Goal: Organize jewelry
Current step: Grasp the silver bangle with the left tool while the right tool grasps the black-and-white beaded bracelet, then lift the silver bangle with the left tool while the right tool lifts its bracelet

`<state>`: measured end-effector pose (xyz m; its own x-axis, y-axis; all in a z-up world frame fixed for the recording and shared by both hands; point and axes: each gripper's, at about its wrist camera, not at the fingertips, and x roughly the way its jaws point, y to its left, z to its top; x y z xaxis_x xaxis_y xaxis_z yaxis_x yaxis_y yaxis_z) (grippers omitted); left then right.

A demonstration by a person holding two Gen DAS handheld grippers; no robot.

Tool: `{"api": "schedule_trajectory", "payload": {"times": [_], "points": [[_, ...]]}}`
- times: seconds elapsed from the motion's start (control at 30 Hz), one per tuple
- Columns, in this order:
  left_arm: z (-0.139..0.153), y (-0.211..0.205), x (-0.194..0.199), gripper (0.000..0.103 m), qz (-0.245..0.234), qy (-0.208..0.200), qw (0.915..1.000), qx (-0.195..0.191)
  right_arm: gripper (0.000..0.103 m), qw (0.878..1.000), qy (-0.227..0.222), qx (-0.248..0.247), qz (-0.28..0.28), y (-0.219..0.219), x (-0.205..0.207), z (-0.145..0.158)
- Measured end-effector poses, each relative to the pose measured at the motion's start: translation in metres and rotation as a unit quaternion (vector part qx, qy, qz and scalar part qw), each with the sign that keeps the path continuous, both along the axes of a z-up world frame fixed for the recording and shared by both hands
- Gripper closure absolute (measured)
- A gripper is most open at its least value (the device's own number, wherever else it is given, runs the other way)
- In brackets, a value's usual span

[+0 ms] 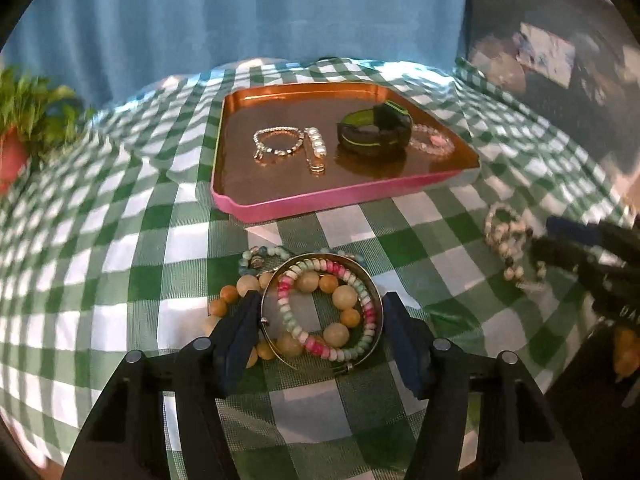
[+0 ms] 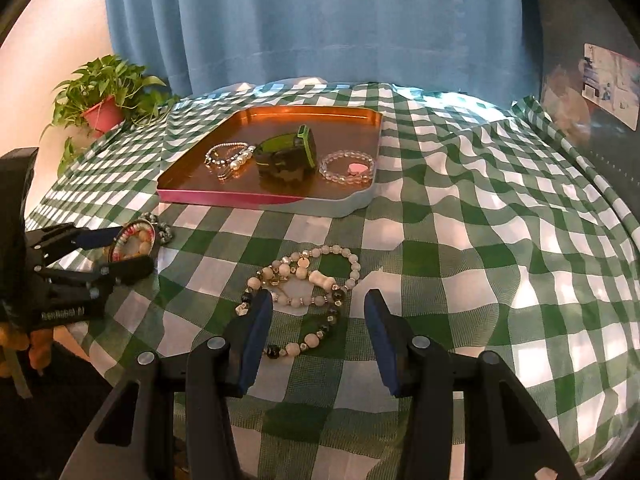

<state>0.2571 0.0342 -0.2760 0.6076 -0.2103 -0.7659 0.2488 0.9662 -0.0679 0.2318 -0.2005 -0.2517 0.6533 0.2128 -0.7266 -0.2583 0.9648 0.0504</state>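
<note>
The heap of bracelets (image 1: 320, 304) lies on the checked cloth (image 1: 120, 264) just short of the tray (image 1: 320, 204), and the left gripper (image 1: 320, 336) straddles its metal bangle (image 1: 374, 300), fingers spread wide, nothing gripped, while the right gripper (image 2: 318, 336) gapes empty over the white beads (image 2: 304, 280).

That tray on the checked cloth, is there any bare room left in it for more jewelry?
Yes. The tray is bare along its front-left corner and back edge. Its middle is crowded: silver bracelet, pearl clip, green watch, clear bead bracelet. Bare cloth lies right of the tray.
</note>
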Motion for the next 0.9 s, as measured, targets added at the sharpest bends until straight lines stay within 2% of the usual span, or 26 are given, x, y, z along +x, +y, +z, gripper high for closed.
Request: {"api": "schedule_trajectory", "payload": {"times": [0.07,0.17,0.33,0.37,0.4,0.43,0.53,0.6,0.67,0.8,0.9], "points": [[0.005,0.013,-0.001,0.042,0.018,0.002,0.9993,-0.033,0.060,1.000,-0.004,0.002,0.001,0.000,-0.001,0.001],[0.013,0.024,-0.006,0.042,0.029,-0.003,0.9975,-0.064,0.063,1.000,-0.004,0.004,0.009,0.002,-0.002,0.001],[0.020,0.033,-0.010,0.042,0.036,-0.016,0.9955,-0.086,0.064,1.000,0.005,-0.012,0.013,0.006,-0.002,-0.005],[0.021,0.033,-0.011,0.042,0.035,-0.017,0.9953,-0.088,0.068,1.000,0.004,-0.020,0.008,0.006,-0.001,-0.005],[0.020,0.033,-0.011,0.042,0.033,-0.017,0.9953,-0.090,0.082,1.000,0.005,-0.026,0.005,0.004,-0.001,-0.007],[0.020,0.033,-0.011,0.042,0.032,-0.015,0.9954,-0.090,0.091,0.999,0.015,-0.034,0.002,0.003,0.002,-0.010],[0.017,0.031,-0.010,0.042,0.028,-0.012,0.9960,-0.084,0.097,0.998,0.013,-0.058,0.013,0.008,0.002,-0.013],[0.016,0.031,-0.011,0.042,0.028,-0.013,0.9960,-0.083,0.097,0.998,0.009,-0.063,0.017,0.011,0.001,-0.013],[0.017,0.031,-0.011,0.042,0.026,-0.013,0.9959,-0.086,0.097,0.999,0.005,-0.049,0.010,0.007,0.000,-0.009],[0.021,0.032,-0.015,0.042,0.033,-0.021,0.9953,-0.089,0.097,0.998,-0.040,-0.055,0.000,0.004,-0.006,0.009],[0.027,0.033,-0.019,0.042,0.041,-0.024,0.9949,-0.089,0.097,0.998,-0.039,-0.044,0.000,0.004,-0.006,0.014]]}}
